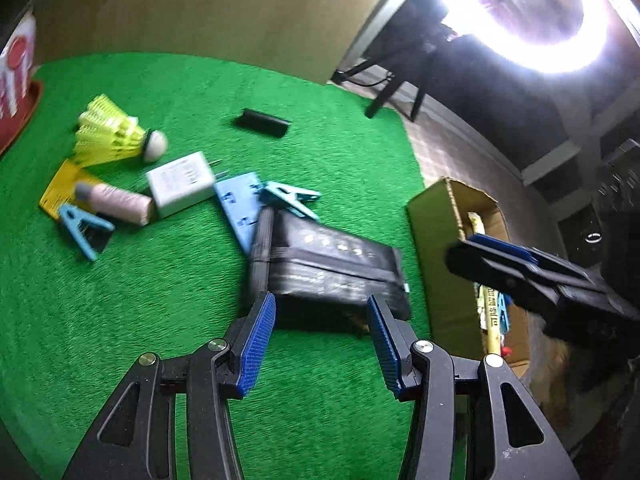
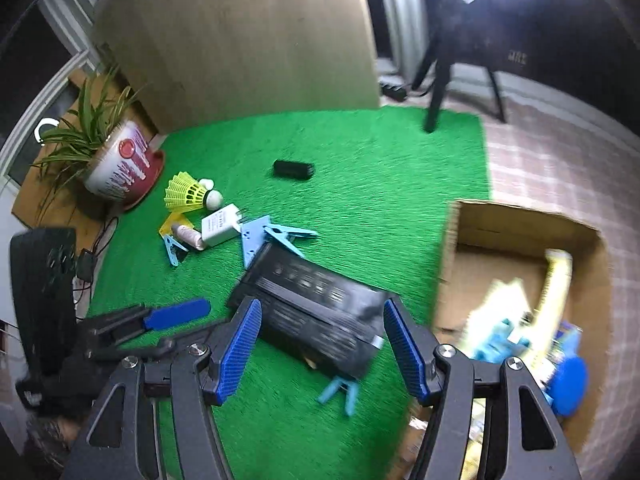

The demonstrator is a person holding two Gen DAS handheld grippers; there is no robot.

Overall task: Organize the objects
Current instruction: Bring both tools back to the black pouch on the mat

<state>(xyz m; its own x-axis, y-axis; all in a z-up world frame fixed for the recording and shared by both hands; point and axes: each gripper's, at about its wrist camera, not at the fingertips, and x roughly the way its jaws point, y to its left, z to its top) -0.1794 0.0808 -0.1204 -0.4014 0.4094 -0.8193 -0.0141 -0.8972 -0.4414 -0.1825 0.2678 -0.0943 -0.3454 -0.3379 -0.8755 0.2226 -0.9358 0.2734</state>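
A flat black box lies on the green turf mat, just beyond the tips of my left gripper, which is open and empty. Further back lie yellow shuttlecocks, a white charger, a pink thread spool, a light blue card, blue clothes pegs and a small black case. In the right wrist view my right gripper hangs open above the near end of the black box, its pads clear of it. Another blue peg lies in front of that box.
An open cardboard box holding yellow and blue items stands just off the mat's right edge. A potted plant sits at the back left. A tall board stands behind the mat. A tripod leg rests on the mat's far corner.
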